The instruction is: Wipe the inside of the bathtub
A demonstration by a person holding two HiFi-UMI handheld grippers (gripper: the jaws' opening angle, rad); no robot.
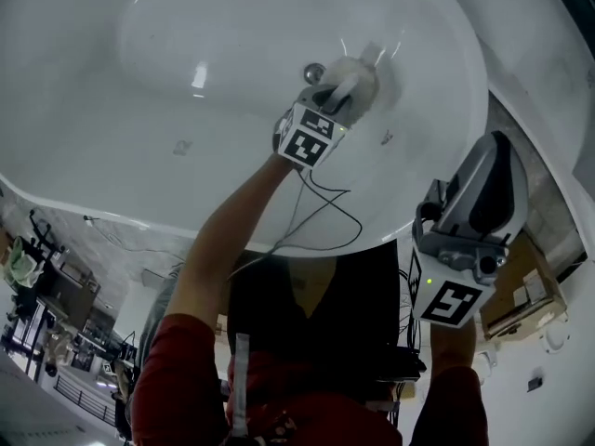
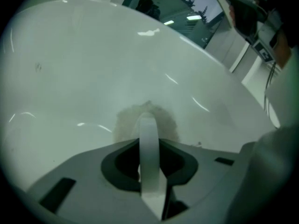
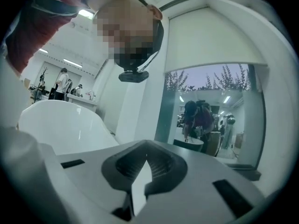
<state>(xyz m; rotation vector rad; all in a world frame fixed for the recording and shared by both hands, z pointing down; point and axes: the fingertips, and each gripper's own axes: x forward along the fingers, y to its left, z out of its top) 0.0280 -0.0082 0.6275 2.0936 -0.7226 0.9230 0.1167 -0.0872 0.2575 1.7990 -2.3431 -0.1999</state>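
Note:
The white bathtub (image 1: 93, 198) fills the upper head view, with its drain (image 1: 314, 71) near the middle of the basin. My left gripper (image 1: 346, 89) reaches down into the tub and is shut on a pale fluffy wiping pad (image 1: 361, 77), which presses on the tub surface just right of the drain. In the left gripper view the pad (image 2: 125, 121) lies flat on the tub wall (image 2: 93, 55), and its white strap (image 2: 149, 148) runs between the jaws. My right gripper (image 1: 498, 147) is held outside the tub at the right, pointing upward, shut with nothing in it.
A thin black cable (image 1: 325, 212) trails from the left gripper over the tub rim. The right gripper view shows the tub's end (image 3: 60, 125), a glass panel (image 3: 210, 115) with a bent-over person in it, and people at a distant counter (image 3: 60, 85).

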